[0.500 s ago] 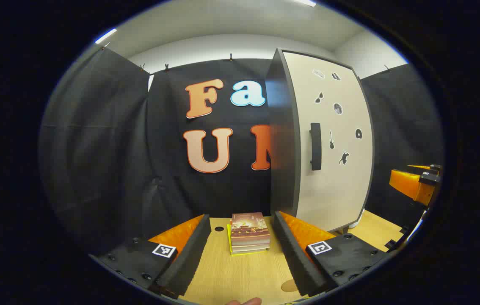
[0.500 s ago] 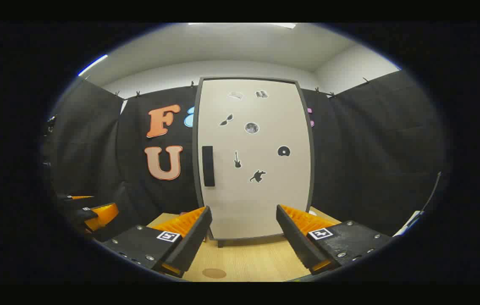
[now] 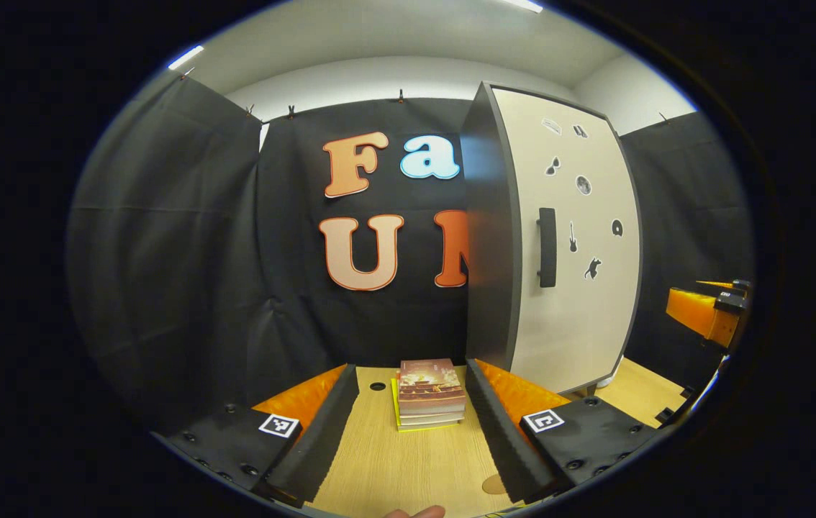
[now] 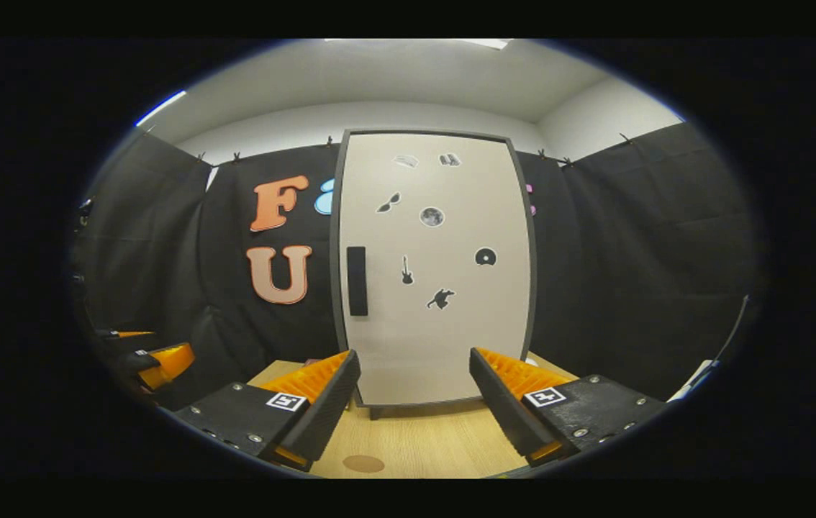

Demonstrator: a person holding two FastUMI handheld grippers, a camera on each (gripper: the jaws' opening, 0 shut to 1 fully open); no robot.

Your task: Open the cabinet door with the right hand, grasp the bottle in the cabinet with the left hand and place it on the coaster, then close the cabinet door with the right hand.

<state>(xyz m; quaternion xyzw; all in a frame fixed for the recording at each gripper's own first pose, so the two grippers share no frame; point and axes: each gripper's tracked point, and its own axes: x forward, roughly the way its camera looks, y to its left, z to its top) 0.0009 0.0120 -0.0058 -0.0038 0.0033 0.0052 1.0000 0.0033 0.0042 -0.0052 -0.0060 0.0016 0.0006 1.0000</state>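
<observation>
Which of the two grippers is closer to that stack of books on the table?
Left. The stack of books lies just ahead, between the left gripper fingers; the right gripper faces the cabinet door instead.

books between fingers, cabinet door shut

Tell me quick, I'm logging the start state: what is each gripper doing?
Left gripper: open, holding nothing, stack of books beyond its fingers.
Right gripper: open, holding nothing, facing the shut cabinet door.
</observation>
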